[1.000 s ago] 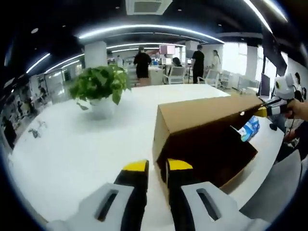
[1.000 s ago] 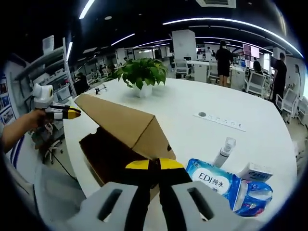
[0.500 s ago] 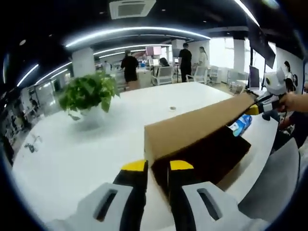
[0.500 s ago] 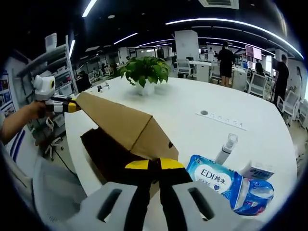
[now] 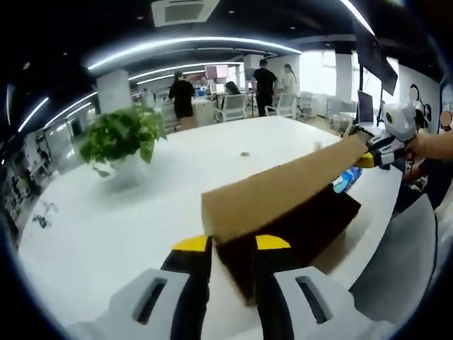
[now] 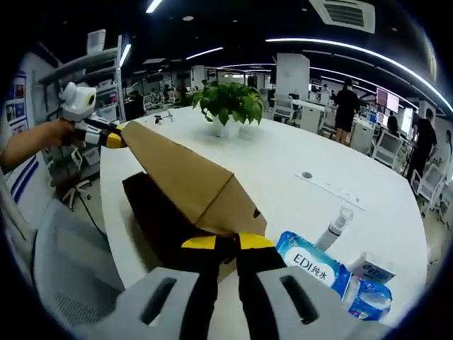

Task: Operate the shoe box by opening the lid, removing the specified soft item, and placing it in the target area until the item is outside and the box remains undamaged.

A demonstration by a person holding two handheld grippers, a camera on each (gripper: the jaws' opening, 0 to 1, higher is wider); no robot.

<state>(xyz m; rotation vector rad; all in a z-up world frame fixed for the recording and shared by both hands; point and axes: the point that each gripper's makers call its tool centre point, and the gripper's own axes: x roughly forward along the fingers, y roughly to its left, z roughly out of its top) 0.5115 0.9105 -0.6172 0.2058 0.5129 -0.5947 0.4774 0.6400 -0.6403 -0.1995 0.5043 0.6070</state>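
At centre frame, the shoe box [image 6: 177,212] sits on the white table [image 6: 283,156], its lid [image 5: 283,195] raised. The left gripper [image 5: 230,244] and right gripper [image 6: 219,244] each pinch a lid end. The light, stiff cardboard likely creases easily, so grip its edges.

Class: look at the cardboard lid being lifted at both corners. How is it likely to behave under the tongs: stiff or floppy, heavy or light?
The lid spans straight between both tongs, so it is probably fairly stiff. It is thin cardboard, so likely light. Pinched corners could crease if pulled unevenly.
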